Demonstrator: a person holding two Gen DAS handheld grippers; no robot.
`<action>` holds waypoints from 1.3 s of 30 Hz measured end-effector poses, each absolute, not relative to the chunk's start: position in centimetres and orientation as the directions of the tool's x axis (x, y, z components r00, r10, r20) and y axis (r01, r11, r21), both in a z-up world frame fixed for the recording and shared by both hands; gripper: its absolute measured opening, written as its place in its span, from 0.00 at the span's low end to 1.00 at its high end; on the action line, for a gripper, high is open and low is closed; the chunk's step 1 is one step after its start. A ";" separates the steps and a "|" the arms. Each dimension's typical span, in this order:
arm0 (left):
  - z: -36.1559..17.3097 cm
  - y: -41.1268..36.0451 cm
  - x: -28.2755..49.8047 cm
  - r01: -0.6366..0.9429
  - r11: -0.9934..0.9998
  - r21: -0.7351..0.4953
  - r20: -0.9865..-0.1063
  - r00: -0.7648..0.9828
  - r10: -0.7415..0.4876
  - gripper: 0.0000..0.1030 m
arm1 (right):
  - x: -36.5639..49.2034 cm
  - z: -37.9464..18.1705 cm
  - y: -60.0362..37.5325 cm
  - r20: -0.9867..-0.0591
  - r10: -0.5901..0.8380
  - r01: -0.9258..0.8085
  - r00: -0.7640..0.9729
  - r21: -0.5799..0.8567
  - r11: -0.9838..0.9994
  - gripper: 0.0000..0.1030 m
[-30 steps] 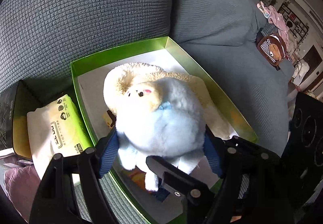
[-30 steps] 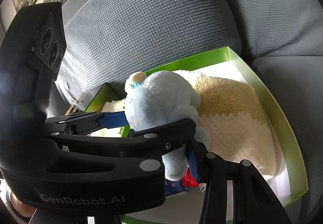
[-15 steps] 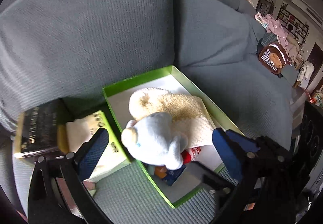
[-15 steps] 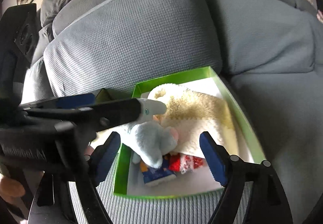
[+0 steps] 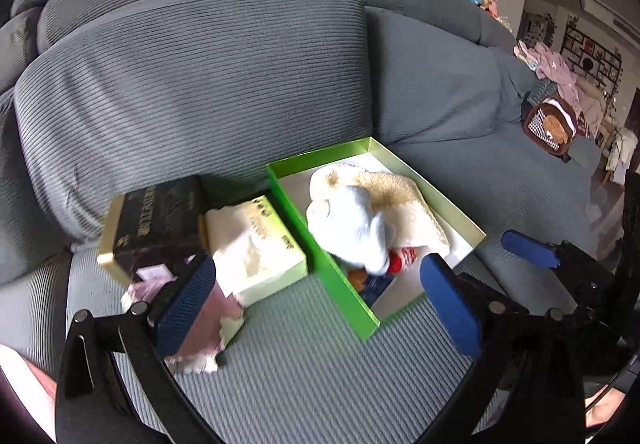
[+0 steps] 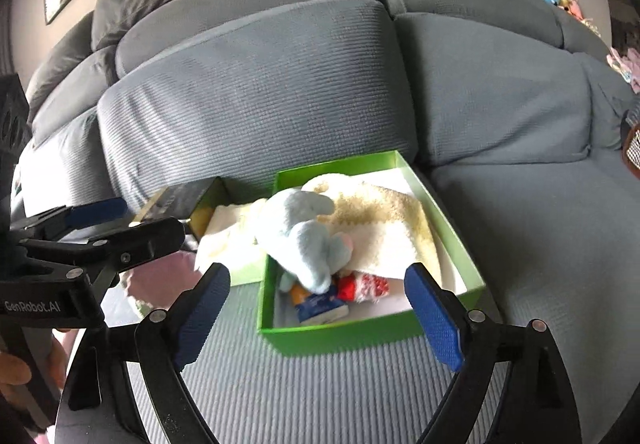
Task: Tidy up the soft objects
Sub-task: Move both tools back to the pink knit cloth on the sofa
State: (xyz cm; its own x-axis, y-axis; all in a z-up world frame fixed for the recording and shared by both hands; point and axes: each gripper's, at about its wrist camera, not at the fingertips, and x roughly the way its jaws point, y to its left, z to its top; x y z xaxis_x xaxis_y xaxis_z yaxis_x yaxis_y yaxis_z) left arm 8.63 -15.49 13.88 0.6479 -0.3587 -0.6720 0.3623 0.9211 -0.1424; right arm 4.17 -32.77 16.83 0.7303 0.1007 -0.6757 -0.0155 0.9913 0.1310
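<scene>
While both grippers hang tilted down over the grey sofa seat [image 5: 304, 376], nothing sits between either pair of blue pads. The left gripper [image 5: 316, 304] stands wide apart, its left pad over a pink cloth [image 5: 208, 324]. The right gripper [image 6: 320, 308] has its jaws opening, empty, framing the near wall of the green box [image 6: 340, 336]. A second ago both were clamped on the light blue plush toy [image 5: 356, 228]; since then they have let go and drawn back and up, so the box now looks smaller. The toy now lies on its side in the box, on a cream fleece cloth [image 6: 392, 219], with small red-and-white and blue items at its near end. Left of the box, touching its wall, sits a yellow-green tissue pack [image 5: 260, 244], then a dark box [image 5: 156, 219]. The box's far edge meets the back cushion [image 5: 192, 91]; open seat lies in front and to the right.
</scene>
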 end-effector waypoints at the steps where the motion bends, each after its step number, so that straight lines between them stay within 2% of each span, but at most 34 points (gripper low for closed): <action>1: 13.9 -14.8 8.2 0.352 0.924 -0.150 -0.670 0.651 -0.357 0.99 | 3.9 16.9 -32.4 -0.674 0.108 -0.028 0.731 0.128 0.991 0.87; 10: 14.1 -10.2 4.6 0.285 0.943 -0.170 -0.653 0.685 -0.325 0.99 | 1.4 17.8 -29.3 -0.664 0.121 -0.075 0.738 0.098 0.992 0.87; 18: 12.2 -4.9 3.3 0.180 0.959 -0.218 -0.673 0.684 -0.281 0.99 | 1.1 16.8 -26.3 -0.693 0.141 -0.122 0.707 0.078 0.990 0.87; 29: 7.0 4.1 2.5 -0.058 0.973 -0.225 -0.759 0.637 -0.138 0.99 | 2.3 12.7 -20.3 -0.746 0.256 -0.279 0.614 0.098 0.955 0.87; 39: 2.8 7.0 2.2 -0.114 0.954 -0.277 -0.797 0.581 -0.162 0.99 | 2.8 7.9 -15.4 -0.775 0.389 -0.411 0.498 0.184 0.893 0.87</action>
State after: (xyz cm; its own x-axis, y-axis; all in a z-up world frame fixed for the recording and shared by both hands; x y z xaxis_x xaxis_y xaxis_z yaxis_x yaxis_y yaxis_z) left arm 2.18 6.98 2.77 0.5812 -0.1620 -0.7974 -0.1137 0.9542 -0.2768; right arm 2.78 -15.41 7.94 0.4982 0.3894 -0.7747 -0.4112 0.8927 0.1843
